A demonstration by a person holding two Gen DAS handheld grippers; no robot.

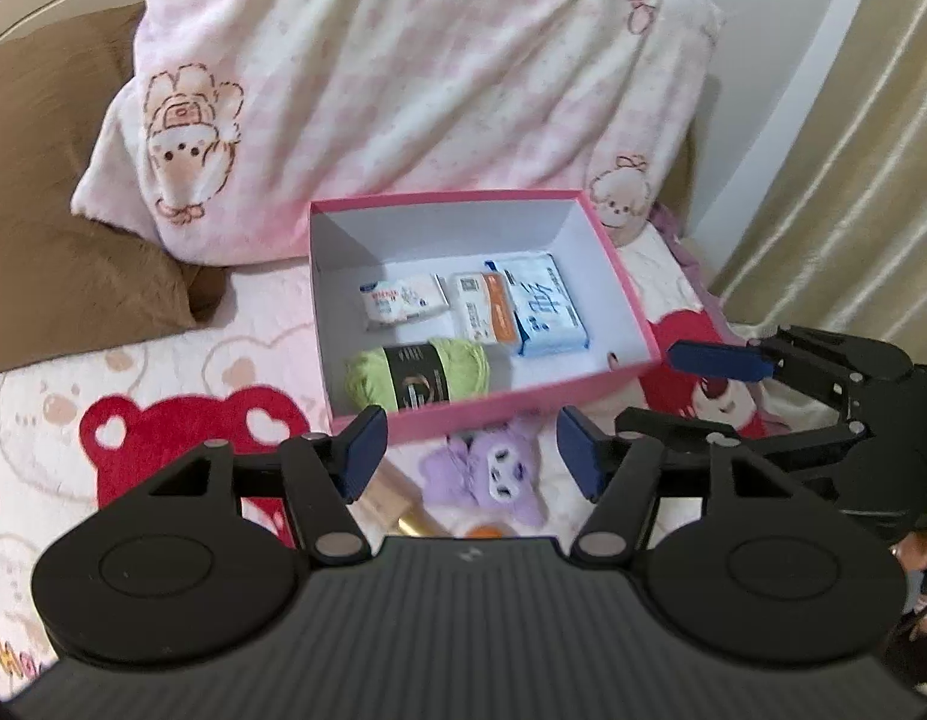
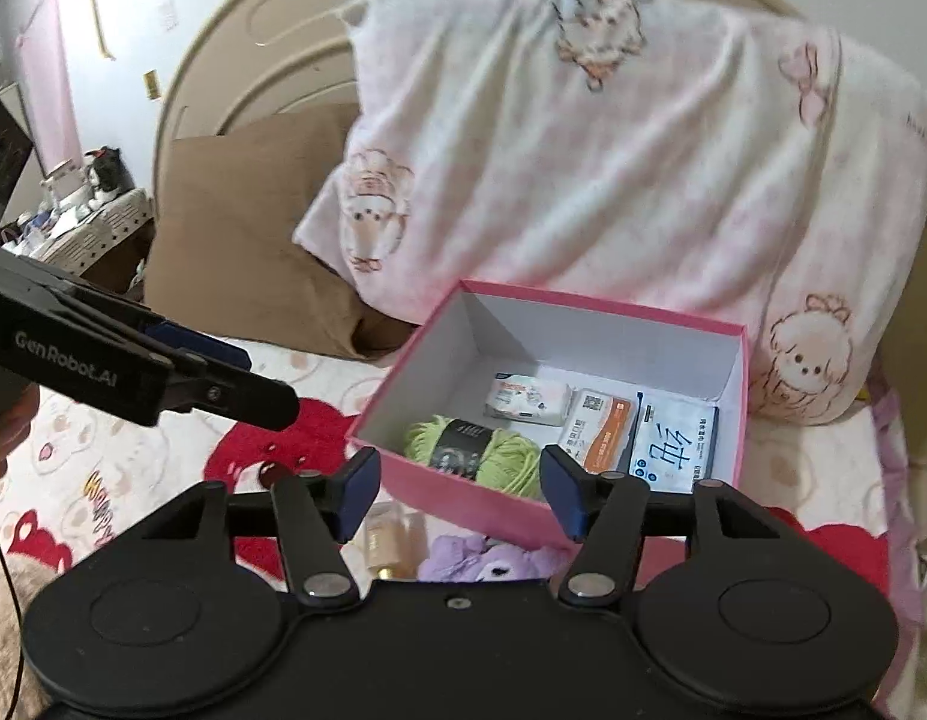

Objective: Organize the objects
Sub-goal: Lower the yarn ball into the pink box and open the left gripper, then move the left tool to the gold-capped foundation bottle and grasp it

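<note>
Both hand-held grippers, left (image 1: pixel 469 450) and right (image 2: pixel 460 495), are hovering spread, empty; next, approaching purple plush (image 1: pixel 493 474) beside pink box (image 1: pixel 403 420) squarely.

Box open on top, far half free; bed in front cluttered.
Pink box (image 1: pixel 607 294) has no lid: far half of its floor bare, near half taken by green yarn (image 1: pixel 418 375), white pack (image 1: pixel 403 297), orange pack (image 1: pixel 484 306), blue pack (image 1: pixel 541 303). Pillow w/ pink blanket (image 1: pixel 403 78) rises just behind the far wall. Purple plush (image 1: pixel 493 471) & bottle (image 1: pixel 397 501) block bed (image 1: pixel 55 402) near front wall.
</note>
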